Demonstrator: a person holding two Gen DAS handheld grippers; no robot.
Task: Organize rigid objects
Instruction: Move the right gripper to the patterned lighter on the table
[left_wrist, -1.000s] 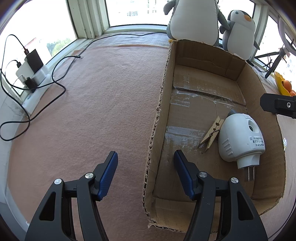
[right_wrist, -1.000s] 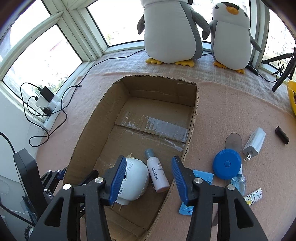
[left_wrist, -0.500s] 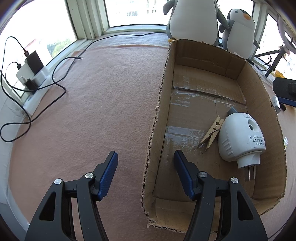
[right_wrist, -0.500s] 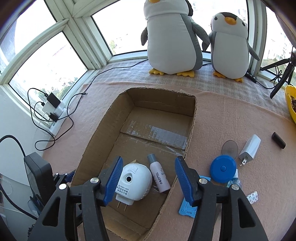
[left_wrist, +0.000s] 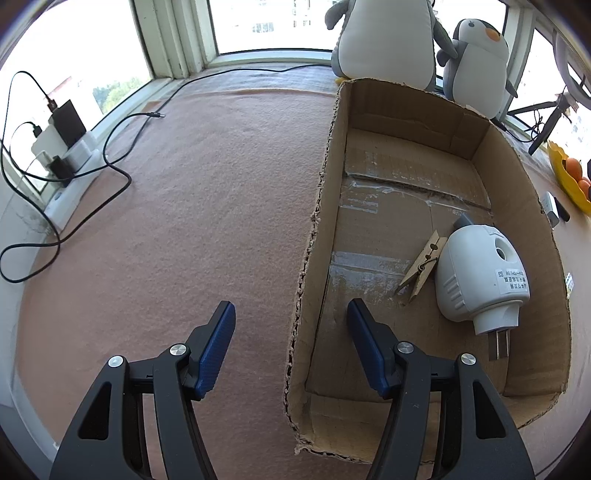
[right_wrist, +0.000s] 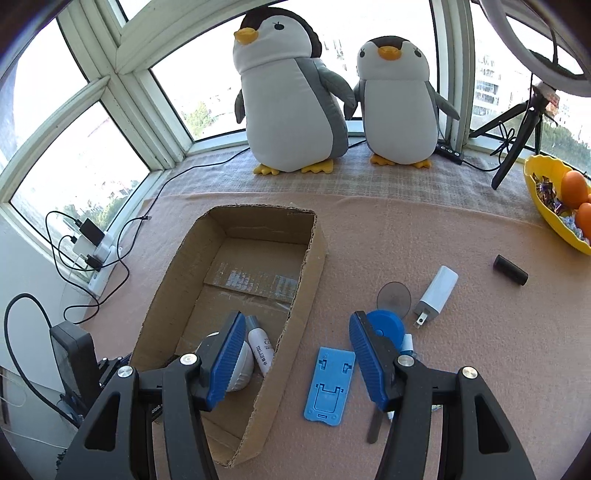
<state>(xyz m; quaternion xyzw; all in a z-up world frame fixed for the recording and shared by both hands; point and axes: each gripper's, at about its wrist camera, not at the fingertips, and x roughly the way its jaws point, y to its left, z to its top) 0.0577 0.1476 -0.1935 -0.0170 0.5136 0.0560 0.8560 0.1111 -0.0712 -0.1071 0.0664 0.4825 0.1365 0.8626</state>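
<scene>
Right gripper (right_wrist: 297, 354) has lifted and drawn back from the cardboard box (right_wrist: 312, 266) since a second ago; jaws apart, nothing between them; earlier it hung low over the box floor, straddling the small white bottle (right_wrist: 260, 349); bottle now lies free inside, just beside the white plug-in device (left_wrist: 480, 275); wooden clothespin (left_wrist: 421, 266) touches that device's other side. Judgement: bottle delivered, three items boxed.

Left gripper (left_wrist: 290, 338) unchanged; jaws partly open, empty, astride the box's near wall without pressing it.

Remaining on the counter (right_wrist: 424, 229): blue phone stand (right_wrist: 328, 384), blue round case (right_wrist: 386, 326), white charger (right_wrist: 436, 290), dark cylinder (right_wrist: 509, 269). Judgement: the stand sits nearest the right gripper; likely next pick.
</scene>
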